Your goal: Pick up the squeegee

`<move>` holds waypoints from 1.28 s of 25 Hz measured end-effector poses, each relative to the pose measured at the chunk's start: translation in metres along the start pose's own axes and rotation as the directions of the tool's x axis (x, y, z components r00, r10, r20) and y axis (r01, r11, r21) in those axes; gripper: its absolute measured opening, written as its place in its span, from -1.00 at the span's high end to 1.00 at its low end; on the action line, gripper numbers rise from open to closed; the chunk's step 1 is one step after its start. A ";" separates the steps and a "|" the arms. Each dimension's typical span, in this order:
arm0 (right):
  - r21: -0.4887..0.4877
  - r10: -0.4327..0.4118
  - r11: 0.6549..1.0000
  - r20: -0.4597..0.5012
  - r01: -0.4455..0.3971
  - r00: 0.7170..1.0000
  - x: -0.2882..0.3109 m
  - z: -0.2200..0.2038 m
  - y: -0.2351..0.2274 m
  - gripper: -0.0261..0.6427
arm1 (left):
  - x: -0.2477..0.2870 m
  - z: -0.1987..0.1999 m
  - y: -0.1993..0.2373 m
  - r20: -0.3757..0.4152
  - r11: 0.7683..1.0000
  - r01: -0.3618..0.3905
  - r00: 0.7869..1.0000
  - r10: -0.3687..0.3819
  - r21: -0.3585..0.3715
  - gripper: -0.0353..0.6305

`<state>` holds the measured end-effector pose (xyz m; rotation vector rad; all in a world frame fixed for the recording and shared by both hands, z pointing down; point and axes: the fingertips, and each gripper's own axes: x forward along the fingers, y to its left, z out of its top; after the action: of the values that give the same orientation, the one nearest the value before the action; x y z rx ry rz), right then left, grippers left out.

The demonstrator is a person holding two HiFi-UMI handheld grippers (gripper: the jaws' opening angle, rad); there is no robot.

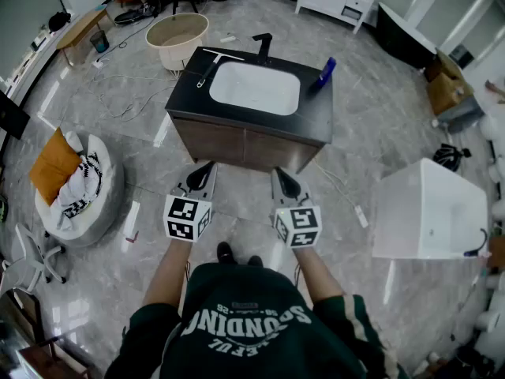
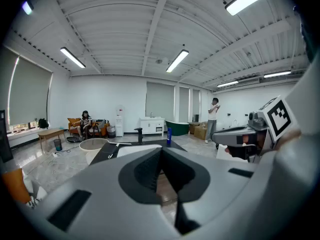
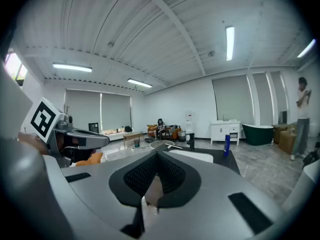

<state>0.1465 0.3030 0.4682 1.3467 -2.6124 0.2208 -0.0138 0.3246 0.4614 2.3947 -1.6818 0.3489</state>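
Note:
The squeegee point(image 1: 211, 68) lies on the far left corner of a black vanity counter point(image 1: 316, 109), white blade away from me and dark handle slanting toward the near left edge. It shows small in the left gripper view point(image 2: 118, 144) and the right gripper view point(image 3: 172, 144). My left gripper point(image 1: 207, 166) and right gripper point(image 1: 282, 172) are held side by side in front of the vanity's cabinet, well short of the squeegee. Both point at the counter, slightly down. The left gripper point(image 2: 161, 150) and the right gripper point(image 3: 156, 154) are shut with nothing between the jaws.
A white basin point(image 1: 255, 88), black faucet point(image 1: 263, 46) and blue bottle point(image 1: 326, 72) share the counter. A round beige tub point(image 1: 177, 39) stands behind it, a white box point(image 1: 430, 208) to the right, a beanbag point(image 1: 75, 184) to the left. One person stands point(image 2: 213, 119), another sits point(image 2: 85, 123).

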 end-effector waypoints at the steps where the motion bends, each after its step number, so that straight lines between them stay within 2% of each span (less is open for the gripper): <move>1: 0.003 0.000 1.000 -0.001 0.000 1.000 0.002 -0.001 0.000 0.92 | 0.001 -0.001 0.002 -0.002 1.000 0.000 1.000 0.000 0.000 0.89; 11: 0.006 -0.010 1.000 -0.042 0.010 0.999 0.027 -0.009 0.010 0.92 | 0.010 -0.009 0.027 -0.017 1.000 0.010 1.000 -0.011 -0.012 0.89; 26: 0.028 -0.068 0.997 -0.029 0.069 0.997 0.065 -0.011 0.026 0.92 | 0.028 -0.017 0.071 -0.028 0.998 0.063 0.998 -0.063 0.008 0.89; 32: 0.041 -0.104 0.994 -0.033 0.105 0.994 0.084 -0.011 0.012 0.92 | 0.051 -0.015 0.086 -0.035 0.996 0.086 0.996 -0.085 0.015 0.89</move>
<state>0.0905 0.2457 0.4982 1.4771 -2.5174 0.2811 -0.0789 0.2544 0.4931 2.4491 -1.5626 0.3895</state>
